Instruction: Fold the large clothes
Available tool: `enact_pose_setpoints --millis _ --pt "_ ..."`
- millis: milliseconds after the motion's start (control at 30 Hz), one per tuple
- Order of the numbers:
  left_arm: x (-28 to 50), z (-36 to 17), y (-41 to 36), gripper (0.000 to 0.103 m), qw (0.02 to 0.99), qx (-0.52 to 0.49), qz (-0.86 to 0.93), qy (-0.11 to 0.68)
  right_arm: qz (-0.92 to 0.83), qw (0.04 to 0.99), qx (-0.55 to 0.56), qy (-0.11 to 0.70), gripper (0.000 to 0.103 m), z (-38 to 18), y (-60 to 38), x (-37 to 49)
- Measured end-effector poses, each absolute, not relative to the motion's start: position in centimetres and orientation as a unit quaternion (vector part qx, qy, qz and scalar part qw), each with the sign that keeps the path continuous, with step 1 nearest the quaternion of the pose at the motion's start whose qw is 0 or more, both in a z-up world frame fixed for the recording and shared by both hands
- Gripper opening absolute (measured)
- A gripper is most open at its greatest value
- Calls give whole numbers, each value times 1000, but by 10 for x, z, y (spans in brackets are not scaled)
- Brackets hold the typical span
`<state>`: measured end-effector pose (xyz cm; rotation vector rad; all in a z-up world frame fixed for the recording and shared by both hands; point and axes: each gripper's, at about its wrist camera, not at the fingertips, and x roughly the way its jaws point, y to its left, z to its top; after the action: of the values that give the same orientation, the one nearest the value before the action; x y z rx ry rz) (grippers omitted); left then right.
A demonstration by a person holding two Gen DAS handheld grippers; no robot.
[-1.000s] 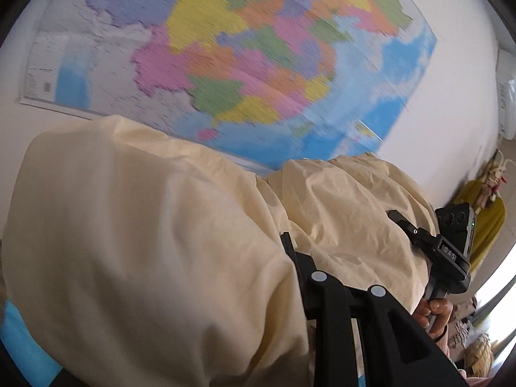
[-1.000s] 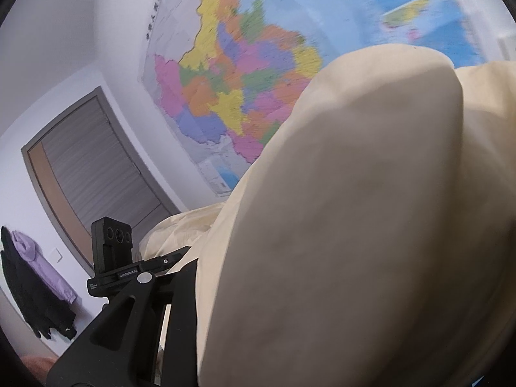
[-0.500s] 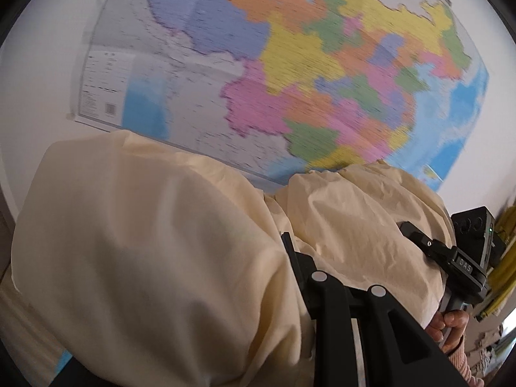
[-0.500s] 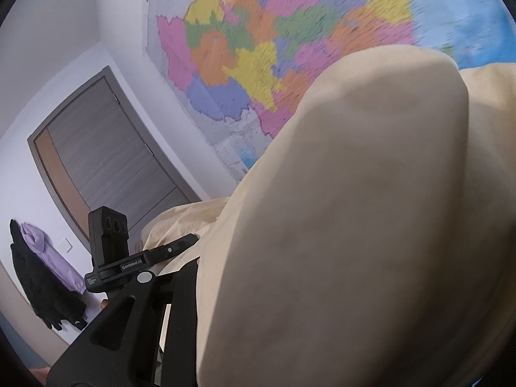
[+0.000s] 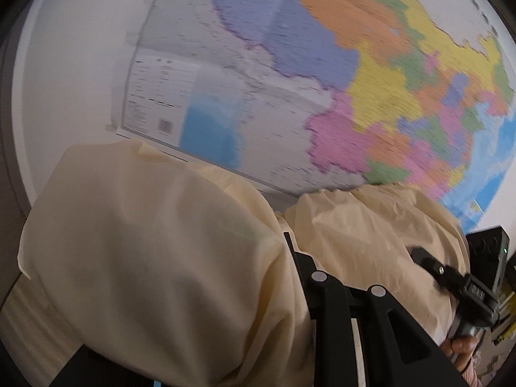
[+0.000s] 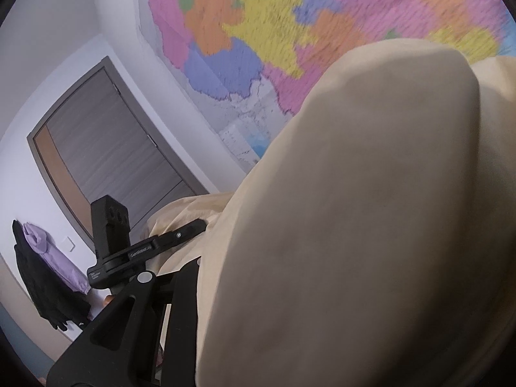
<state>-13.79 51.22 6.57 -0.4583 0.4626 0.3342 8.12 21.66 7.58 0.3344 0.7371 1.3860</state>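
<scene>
A large cream cloth (image 5: 145, 242) hangs bunched in the air in front of a wall map. In the left wrist view it drapes over my left gripper (image 5: 274, 245), hiding one finger and both tips. The jaws stand close together with fabric caught between them. My right gripper (image 5: 419, 254) appears at the right, held by a person's hand (image 5: 461, 345), its fingers running into the same cloth. In the right wrist view the cloth (image 6: 354, 225) covers most of my right gripper (image 6: 219, 258). The left gripper (image 6: 200, 225) bites the cloth's edge at the left.
A big coloured map (image 5: 322, 80) fills the white wall straight ahead. A grey door (image 6: 106, 154) stands to the left, with dark and lilac clothes (image 6: 42, 274) hanging beside it. A pale wooden surface (image 5: 25, 332) shows at the lower left.
Both grippers have swung to the left with the cloth still between them. The map has slid to the right in both views, and more of the door shows. The grips look unchanged.
</scene>
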Motion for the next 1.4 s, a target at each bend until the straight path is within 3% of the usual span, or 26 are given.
enact_pose_setpoints --millis 233,433,533,600,700,833,900,967,1067,1133,1200,1233,1300,1333,1367,1400 --pt "-132 35 558 23 925 -230 206 221 620 694 135 339 23 40 254 65" --pt "-128 -57 591 27 893 -273 227 278 583 685 121 419 28 -36 253 70" --pt "-136 -81 597 38 886 -291 228 282 575 675 121 446 41 -59 241 69" --pt "-140 -84 595 41 885 -286 231 286 574 668 117 459 61 -59 230 66" --pt "-148 -84 593 46 881 -292 233 290 577 667 102 461 78 -50 208 62" --pt "-168 -79 586 52 875 -300 238 295 590 666 74 450 75 -31 164 58" --pt "-179 -76 577 60 870 -292 258 304 592 677 57 433 63 -18 141 57" --pt "-190 -69 564 72 874 -266 269 304 579 702 39 414 59 -6 131 65" --pt "-196 -68 558 77 874 -262 261 315 524 743 43 414 72 -3 110 82" --pt "-195 -71 563 77 869 -274 261 319 500 744 68 439 86 -10 111 97" --pt "-192 -74 571 76 863 -286 263 322 470 744 86 467 86 -27 119 106" --pt "-187 -76 576 73 859 -295 263 324 471 734 100 479 85 -31 129 108" --pt "-174 -78 583 66 855 -297 271 327 509 687 154 495 37 -54 125 115" --pt "-166 -77 584 62 856 -286 276 330 515 698 136 479 31 -48 128 110" --pt "-162 -75 586 56 857 -279 280 329 521 714 109 455 14 -37 130 104" --pt "-155 -72 588 52 858 -276 283 328 542 727 76 415 11 -20 130 92"
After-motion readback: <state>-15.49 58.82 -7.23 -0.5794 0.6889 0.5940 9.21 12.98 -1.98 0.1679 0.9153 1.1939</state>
